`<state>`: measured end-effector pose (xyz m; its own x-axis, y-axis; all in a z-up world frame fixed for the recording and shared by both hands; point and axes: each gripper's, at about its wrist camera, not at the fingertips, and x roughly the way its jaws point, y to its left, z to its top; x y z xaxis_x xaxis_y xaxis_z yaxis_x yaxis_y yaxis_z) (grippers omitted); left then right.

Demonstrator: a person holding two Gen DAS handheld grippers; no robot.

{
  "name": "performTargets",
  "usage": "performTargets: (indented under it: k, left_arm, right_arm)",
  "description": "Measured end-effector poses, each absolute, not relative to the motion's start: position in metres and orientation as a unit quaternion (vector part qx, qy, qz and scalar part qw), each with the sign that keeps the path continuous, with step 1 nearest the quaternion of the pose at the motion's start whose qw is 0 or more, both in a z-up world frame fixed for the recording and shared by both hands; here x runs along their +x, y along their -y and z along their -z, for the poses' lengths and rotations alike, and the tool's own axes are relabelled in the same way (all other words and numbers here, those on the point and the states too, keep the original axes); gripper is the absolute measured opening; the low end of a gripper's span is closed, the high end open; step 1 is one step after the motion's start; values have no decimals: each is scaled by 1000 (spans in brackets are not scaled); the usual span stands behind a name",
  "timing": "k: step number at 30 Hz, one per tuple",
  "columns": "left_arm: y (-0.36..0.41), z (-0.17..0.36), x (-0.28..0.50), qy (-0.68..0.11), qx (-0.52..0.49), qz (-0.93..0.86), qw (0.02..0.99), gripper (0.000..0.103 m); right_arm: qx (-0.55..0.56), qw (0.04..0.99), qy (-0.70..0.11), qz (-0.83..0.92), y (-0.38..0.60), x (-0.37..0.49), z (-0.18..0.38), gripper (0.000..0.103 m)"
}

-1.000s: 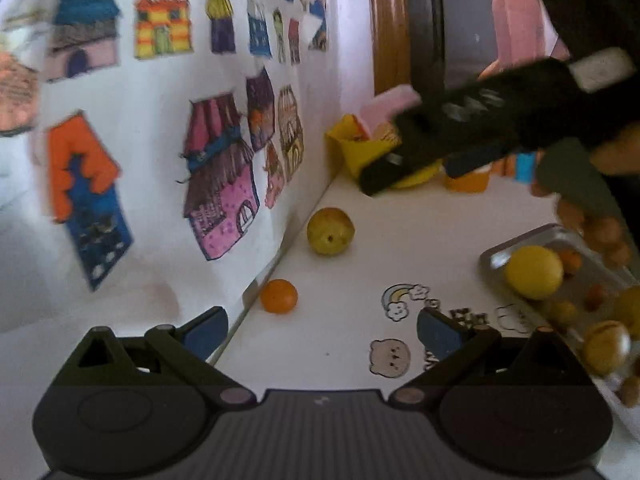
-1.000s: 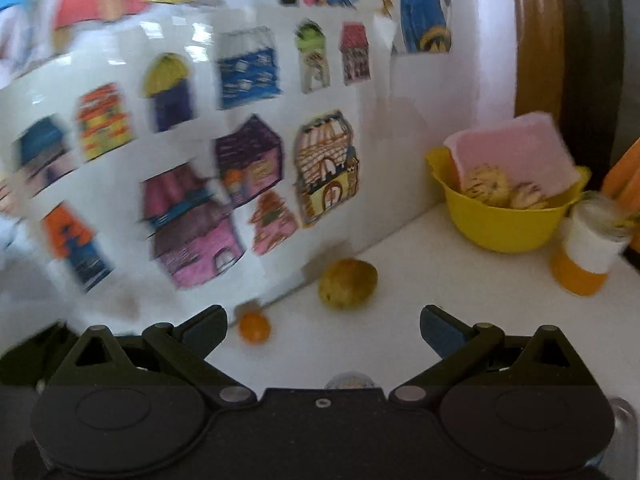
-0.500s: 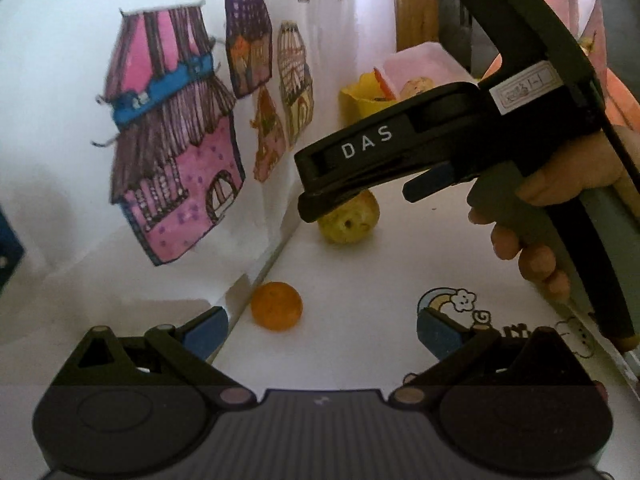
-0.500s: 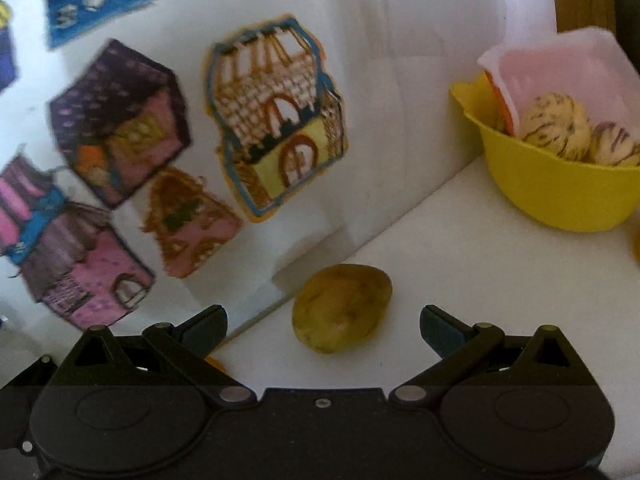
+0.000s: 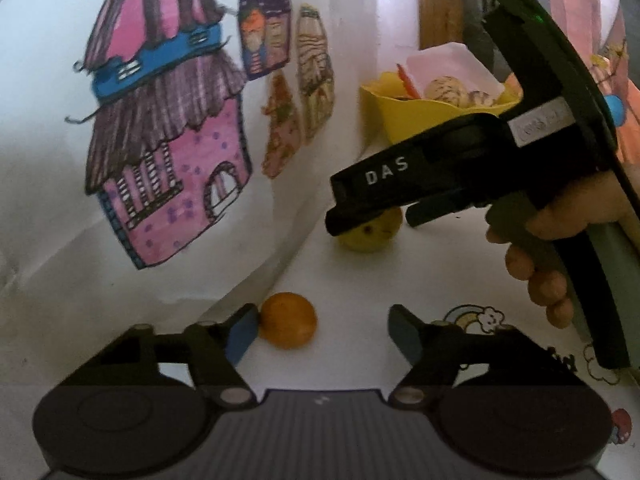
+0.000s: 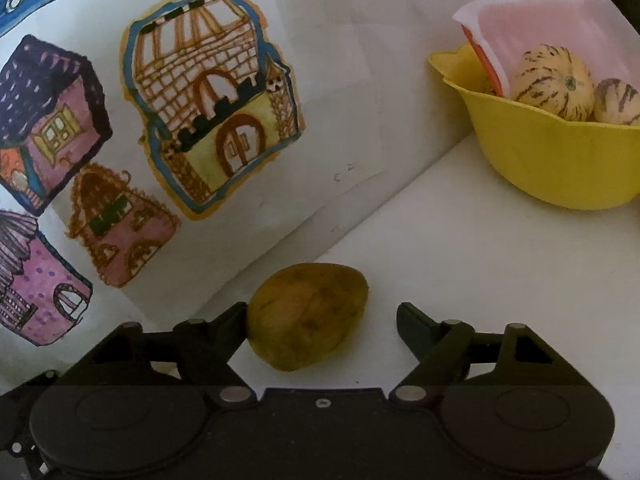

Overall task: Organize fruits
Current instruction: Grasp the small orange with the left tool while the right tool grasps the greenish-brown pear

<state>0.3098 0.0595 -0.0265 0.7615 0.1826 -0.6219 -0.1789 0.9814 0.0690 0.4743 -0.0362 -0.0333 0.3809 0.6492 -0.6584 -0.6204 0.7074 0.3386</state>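
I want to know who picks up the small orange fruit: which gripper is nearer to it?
Left. The left gripper is open with the small orange fruit between its fingers, by the left one. The right gripper sits farther back, around the yellow-brown fruit.

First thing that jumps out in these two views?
Each open gripper frames a fruit by the wall: the left gripper around a small orange fruit, the right gripper around a yellow-brown fruit. Bright house drawings cover the wall, and a yellow bowl sits behind.
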Motion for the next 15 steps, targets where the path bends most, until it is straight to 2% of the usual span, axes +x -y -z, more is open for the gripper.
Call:
performTargets:
  k: [4, 9, 10, 13, 15]
  left_arm:
    - [-68, 31, 310, -338, -13, -108, 935, 60]
    - [-67, 31, 309, -334, -18, -125, 934, 53]
    - [-66, 31, 308, -334, -19, -128, 934, 49]
    - [-66, 31, 309, -332, -12, -143, 932, 37]
    - [-68, 31, 308, -331, -9, -147, 932, 35]
  right_arm:
    - [14, 832, -401, -384, 30, 476, 40, 76]
    - [17, 830, -398, -391, 24, 471, 41, 66]
    - [15, 831, -397, -391, 23, 470, 41, 65]
    - [-8, 834, -389, -392, 20, 462, 38, 64]
    - [-15, 833, -390, -392, 22, 457, 36, 64]
